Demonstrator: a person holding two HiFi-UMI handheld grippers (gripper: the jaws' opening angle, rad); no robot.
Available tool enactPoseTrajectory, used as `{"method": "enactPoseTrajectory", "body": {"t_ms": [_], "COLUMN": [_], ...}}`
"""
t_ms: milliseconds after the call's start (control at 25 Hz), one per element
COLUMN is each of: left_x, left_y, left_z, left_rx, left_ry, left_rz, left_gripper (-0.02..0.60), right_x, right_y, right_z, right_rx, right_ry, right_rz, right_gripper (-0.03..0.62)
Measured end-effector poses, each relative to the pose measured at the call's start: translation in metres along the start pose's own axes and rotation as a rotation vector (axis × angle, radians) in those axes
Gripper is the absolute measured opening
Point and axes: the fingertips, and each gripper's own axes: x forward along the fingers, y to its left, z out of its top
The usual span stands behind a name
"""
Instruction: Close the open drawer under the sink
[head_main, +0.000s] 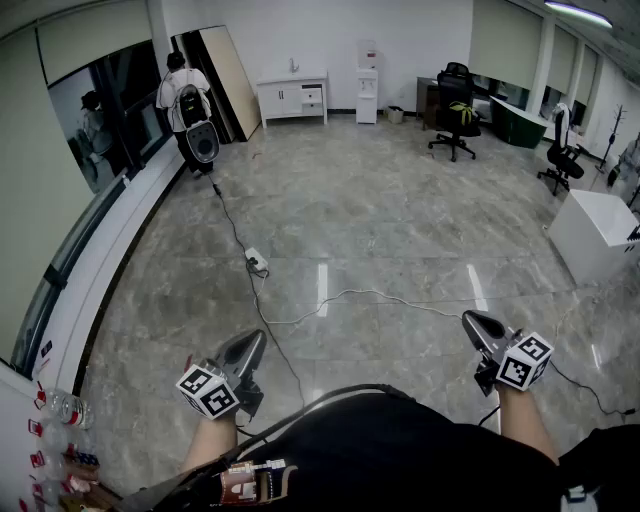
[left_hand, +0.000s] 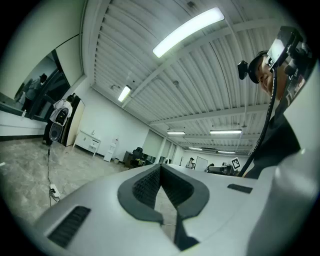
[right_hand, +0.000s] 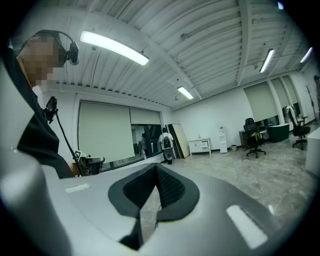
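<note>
Head view looks down at my two grippers held low over a grey marble floor (head_main: 380, 230), one at each side of my dark shirt. The left gripper (head_main: 250, 345) points ahead and a little right, its marker cube (head_main: 208, 390) nearest me. The right gripper (head_main: 478, 322) points ahead and a little left, with its own marker cube (head_main: 525, 361) just behind it.

In the left gripper view the left gripper (left_hand: 160, 167) has its dark ribbed pads meeting at the tips, with nothing between them. The right gripper view shows the same: the right gripper (right_hand: 156, 166) is fully closed and empty (only floor shows past the pads).

The task's piece seems to be the white cabinet (head_main: 292, 97) against the far wall, well apart from both grippers. Its drawer fronts (head_main: 312, 97) are too small for me to tell whether one stands open. A water dispenser (head_main: 367, 85) stands just right of it, and a person with a backpack (head_main: 188, 95) stands to its left by the dark window. A white cable (head_main: 380, 295) and a power strip (head_main: 257, 262) lie on the floor between me and the cabinet.
</note>
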Motion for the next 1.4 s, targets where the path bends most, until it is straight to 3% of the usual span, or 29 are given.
{"method": "enactPoseTrajectory", "body": {"t_ms": [520,760,960,1400], "left_x": [0.007,0.021,0.042,0.116], "left_y": [-0.011,-0.023,-0.037,-0.113], "left_z": [0.001,-0.005,-0.01,-0.042], "left_rx": [0.005,0.002,0.006,0.006], "left_ry": [0.019,0.031,0.043,0.068], "left_rz": [0.008,-0.002,-0.031,-0.091], "left_gripper": [0.0,0.0,0.0,0.0], "right_x": [-0.007,-0.021,-0.035,-0.128], "right_y": [-0.007,-0.03,-0.042,-0.093], "right_z": [-0.001,-0.002,-0.003,-0.008], "right_rx": [0.003,0.121,0.117,0.085], "right_ry": [-0.003,-0.033,-0.043,-0.037], "right_rz": [-0.006,-0.021,-0.013,-0.056], "right_gripper": [-0.002,0.0,0.0,0.002]}}
